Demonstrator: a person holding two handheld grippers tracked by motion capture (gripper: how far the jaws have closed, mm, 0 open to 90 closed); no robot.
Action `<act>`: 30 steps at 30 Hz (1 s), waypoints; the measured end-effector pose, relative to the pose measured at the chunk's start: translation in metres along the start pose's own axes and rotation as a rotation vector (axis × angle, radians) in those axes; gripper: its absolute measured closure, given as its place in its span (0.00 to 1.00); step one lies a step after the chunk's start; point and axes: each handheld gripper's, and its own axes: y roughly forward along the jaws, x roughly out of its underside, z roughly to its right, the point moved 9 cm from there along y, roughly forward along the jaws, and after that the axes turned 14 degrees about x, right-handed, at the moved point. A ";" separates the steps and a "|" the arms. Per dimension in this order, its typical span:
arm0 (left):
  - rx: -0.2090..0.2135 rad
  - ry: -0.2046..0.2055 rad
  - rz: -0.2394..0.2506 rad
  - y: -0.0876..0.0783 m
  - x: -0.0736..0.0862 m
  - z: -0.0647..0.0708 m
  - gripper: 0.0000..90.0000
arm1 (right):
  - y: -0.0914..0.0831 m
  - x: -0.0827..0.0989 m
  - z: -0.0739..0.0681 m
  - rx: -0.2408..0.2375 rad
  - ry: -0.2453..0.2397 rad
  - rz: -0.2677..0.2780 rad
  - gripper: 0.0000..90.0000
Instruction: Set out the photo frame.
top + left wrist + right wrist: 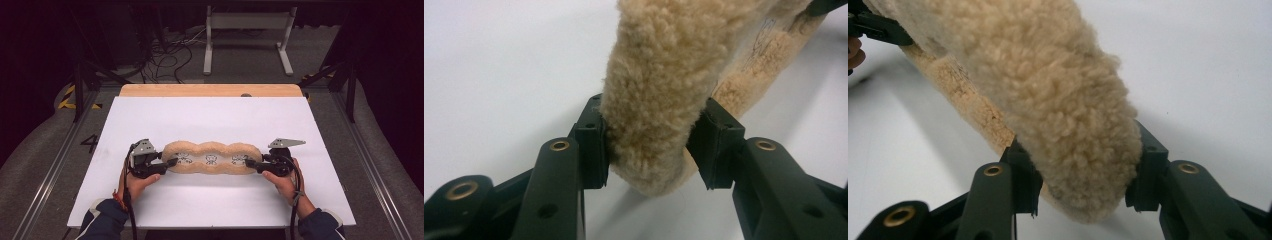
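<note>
Fleecy tan cushion (212,157) with three lobes and small printed figures, lying lengthwise at centre of the high view on a white board (210,120). Left gripper (169,163) clamped on its left end, pads (594,142) pressing into the fleece. Right gripper (252,164) clamped likewise on the right end, hands (282,180) at lower frame.

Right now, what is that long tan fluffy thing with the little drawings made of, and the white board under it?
The long tan fluffy strip looks like curly fleece or sheepskin-like pile: nubbly, matte curls, with a smoother pale face bearing small dark drawings. Real or synthetic, I cannot tell. The white board looks smooth and matte, perhaps painted or laminated; a bare wooden edge shows at its far side.
</note>
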 end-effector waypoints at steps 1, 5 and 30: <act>-0.007 0.000 0.002 0.000 0.000 0.000 0.59 | 0.000 0.000 0.000 0.007 -0.003 0.001 0.61; -0.016 0.015 0.015 0.000 -0.002 0.000 0.55 | 0.003 0.003 0.001 0.043 -0.025 -0.005 0.54; -0.124 0.160 -0.088 -0.008 0.003 0.003 0.22 | -0.016 -0.008 0.007 0.157 -0.196 0.081 0.31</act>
